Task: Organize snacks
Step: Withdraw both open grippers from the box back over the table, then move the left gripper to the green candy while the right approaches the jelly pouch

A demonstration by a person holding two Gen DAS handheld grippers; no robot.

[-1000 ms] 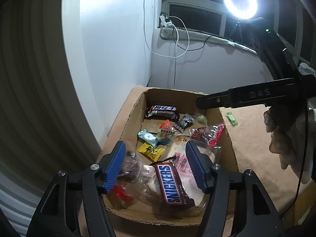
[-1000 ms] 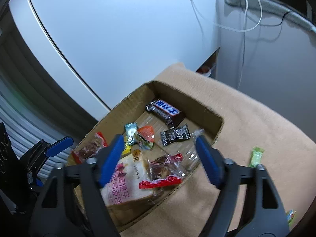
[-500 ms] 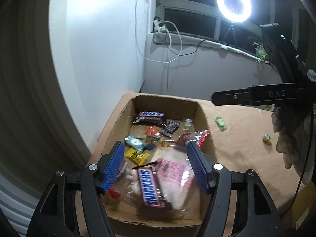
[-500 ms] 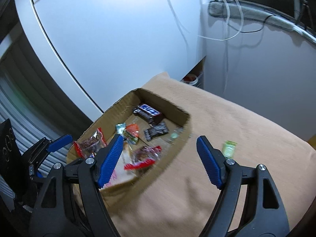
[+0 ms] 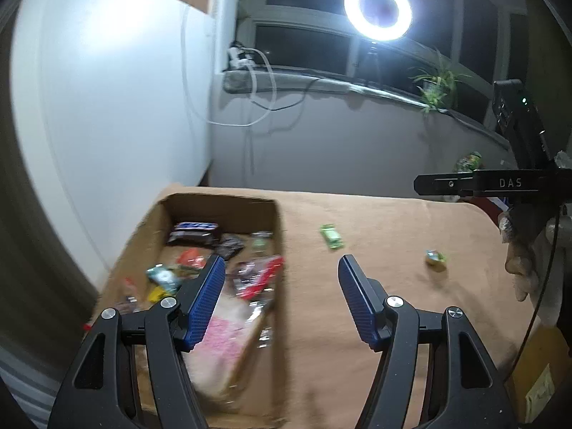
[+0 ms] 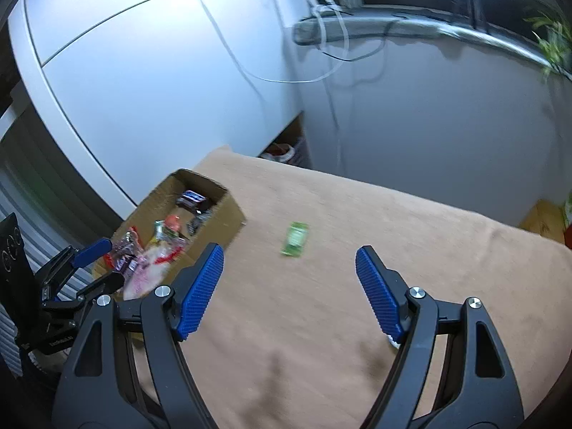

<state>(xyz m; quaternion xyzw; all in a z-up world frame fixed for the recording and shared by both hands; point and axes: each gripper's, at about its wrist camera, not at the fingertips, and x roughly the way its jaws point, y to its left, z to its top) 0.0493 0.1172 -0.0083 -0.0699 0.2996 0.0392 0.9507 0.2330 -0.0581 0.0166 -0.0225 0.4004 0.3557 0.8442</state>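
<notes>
A cardboard box (image 5: 277, 243) on the brown cloth holds several snacks: a dark bar, a pink packet, red and green wrappers. It also shows in the right wrist view (image 6: 232, 211). A green snack packet (image 5: 331, 236) lies on the cloth right of the box, also in the right wrist view (image 6: 295, 238). A small round wrapped candy (image 5: 435, 257) lies further right. My left gripper (image 5: 281, 300) is open and empty over the box's right wall. My right gripper (image 6: 289, 291) is open and empty above the cloth, short of the green packet.
The brown cloth (image 6: 357, 236) covers the table. A white panel (image 5: 107, 107) stands behind the box. A ring light (image 5: 378, 9), a window sill with cables and a plant (image 5: 434, 87) are at the back. The other gripper shows at left in the right wrist view (image 6: 71, 268).
Both grippers have swung right, away from the box, over the cloth. The green packet and the round candy have come into view. Both stay open and empty.
</notes>
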